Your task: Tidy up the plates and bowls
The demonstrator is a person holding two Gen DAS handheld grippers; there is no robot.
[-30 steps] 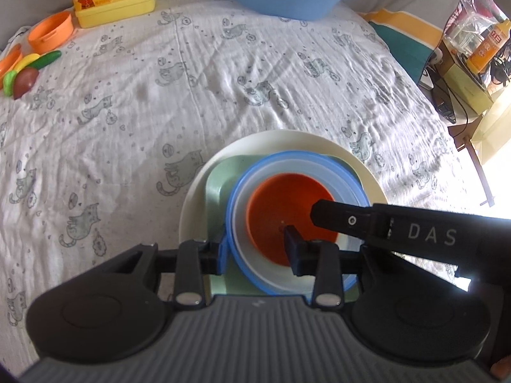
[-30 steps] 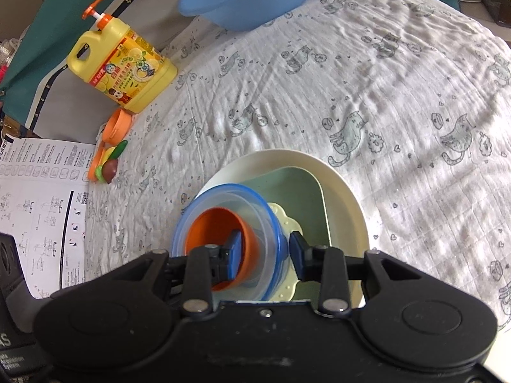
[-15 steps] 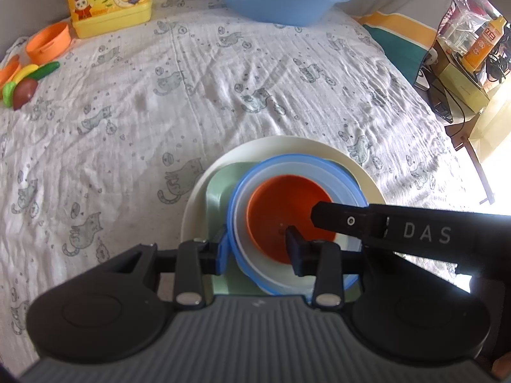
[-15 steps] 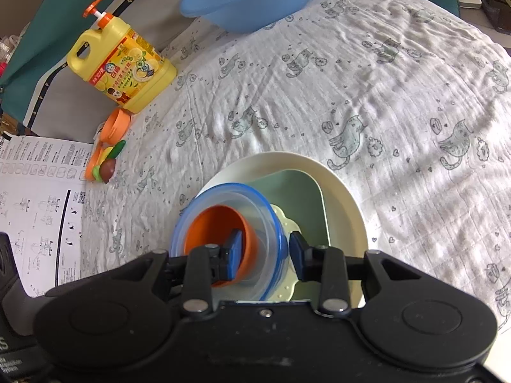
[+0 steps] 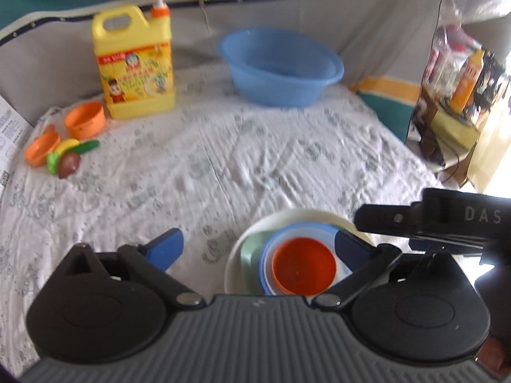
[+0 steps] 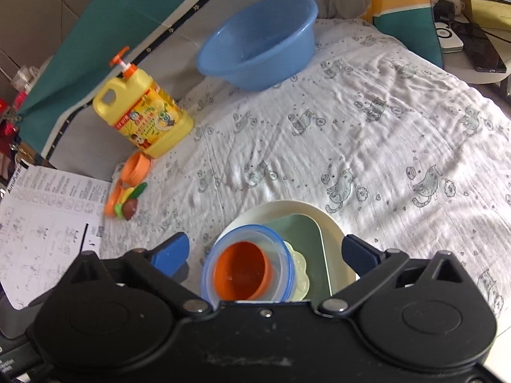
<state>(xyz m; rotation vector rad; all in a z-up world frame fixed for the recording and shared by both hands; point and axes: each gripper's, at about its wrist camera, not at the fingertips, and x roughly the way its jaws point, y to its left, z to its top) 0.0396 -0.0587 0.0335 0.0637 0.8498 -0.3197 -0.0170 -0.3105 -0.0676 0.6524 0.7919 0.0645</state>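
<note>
A stack sits on the cat-print cloth: a cream plate point(image 5: 306, 215) point(image 6: 287, 207), a pale green square dish point(image 5: 252, 249) point(image 6: 306, 233), a clear blue-rimmed bowl point(image 5: 303, 228) point(image 6: 249, 231), and an orange bowl point(image 5: 303, 266) point(image 6: 241, 271) on top. My left gripper point(image 5: 258, 249) is open, jaws wide, above and just left of the stack. My right gripper point(image 6: 265, 252) is open, jaws spread either side of the stack and clear of it. The right gripper's body point(image 5: 431, 220) shows beside the stack in the left wrist view.
A blue basin point(image 5: 281, 67) point(image 6: 258, 41) and a yellow detergent jug point(image 5: 134, 63) point(image 6: 143, 118) stand at the back. Orange cups and toy food point(image 5: 64, 146) point(image 6: 127, 191) lie far left. A printed sheet point(image 6: 41, 223) lies left. Cluttered side tables stand beyond the right edge point(image 5: 460, 95).
Both grippers have opened wide and let go of the bowls' rims. Both have drawn back and tilted up, so more of the far table shows.
</note>
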